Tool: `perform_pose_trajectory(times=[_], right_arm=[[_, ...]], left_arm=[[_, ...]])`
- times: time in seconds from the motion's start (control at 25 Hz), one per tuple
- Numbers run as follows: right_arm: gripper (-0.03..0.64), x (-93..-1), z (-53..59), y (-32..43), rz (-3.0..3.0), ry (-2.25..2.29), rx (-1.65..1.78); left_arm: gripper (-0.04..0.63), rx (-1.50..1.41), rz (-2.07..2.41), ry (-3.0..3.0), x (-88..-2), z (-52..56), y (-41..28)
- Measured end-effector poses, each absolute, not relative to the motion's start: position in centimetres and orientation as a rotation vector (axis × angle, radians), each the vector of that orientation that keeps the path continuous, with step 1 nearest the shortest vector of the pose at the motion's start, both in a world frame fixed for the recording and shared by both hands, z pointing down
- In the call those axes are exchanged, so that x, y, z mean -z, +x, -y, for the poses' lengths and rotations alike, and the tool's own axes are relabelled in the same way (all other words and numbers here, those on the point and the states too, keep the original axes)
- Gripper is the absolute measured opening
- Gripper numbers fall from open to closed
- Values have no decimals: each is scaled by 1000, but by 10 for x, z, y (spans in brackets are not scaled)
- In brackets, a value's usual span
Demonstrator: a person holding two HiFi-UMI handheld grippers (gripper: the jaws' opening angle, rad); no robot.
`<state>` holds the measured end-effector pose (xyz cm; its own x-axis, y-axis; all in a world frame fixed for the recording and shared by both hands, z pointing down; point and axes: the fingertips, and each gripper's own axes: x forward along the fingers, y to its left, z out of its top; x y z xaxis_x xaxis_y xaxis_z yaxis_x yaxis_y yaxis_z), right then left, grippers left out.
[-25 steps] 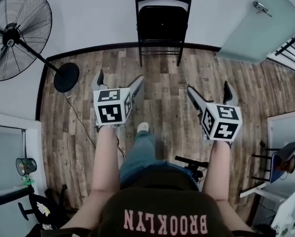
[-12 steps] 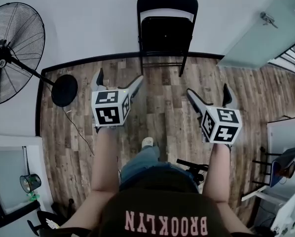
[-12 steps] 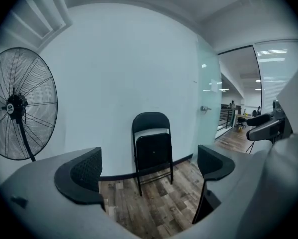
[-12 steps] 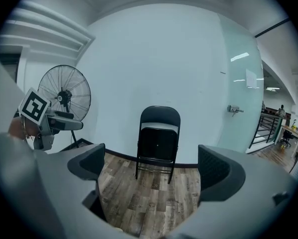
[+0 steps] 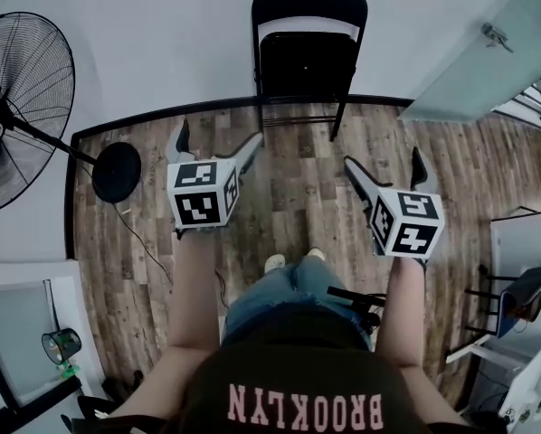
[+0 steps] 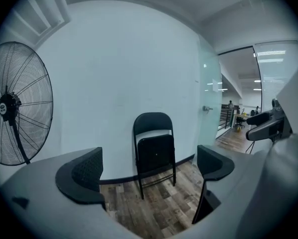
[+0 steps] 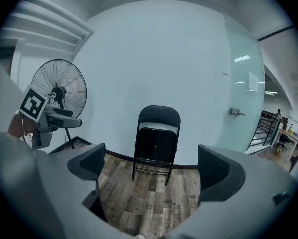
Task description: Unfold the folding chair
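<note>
Against the white wall (image 5: pixel 162 34), straight ahead: one folding chair (image 5: pixel 308 57), black, folded, seat panel flat up against the backrest, feet on the wood floor (image 5: pixel 298 206) at the baseboard. Left hand-held gripper (image 5: pixel 218 143) and right hand-held gripper (image 5: pixel 384 161), two in all, held low and side by side, well short of the chair. Each has its jaws apart, nothing between them. One pedestal fan (image 5: pixel 17 107) stands off to the left, well apart from the chair.
</note>
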<state>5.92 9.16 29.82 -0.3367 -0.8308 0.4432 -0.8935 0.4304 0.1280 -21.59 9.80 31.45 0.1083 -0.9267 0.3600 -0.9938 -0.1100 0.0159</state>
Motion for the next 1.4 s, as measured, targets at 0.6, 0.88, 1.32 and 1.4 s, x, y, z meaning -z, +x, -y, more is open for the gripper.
perform_pose_trajectory(times=[0.6,0.88,1.32,1.4], right_arm=[[560,-306,-26,62,2259,1523,-208],[558,-318,37,57,2272,1492,-247],[557,-348,181,64,2241,1446,-339],[557,-353,209,65,2240,1430,-351]], left_arm=[[571,-389,1915,2107,-327,-50,-219],[571,-401,1932,2072,-331,6,-225],[571,-462,1920,2007,-351,144,-224],[571,-466,1925,1984,-354,171,-225]])
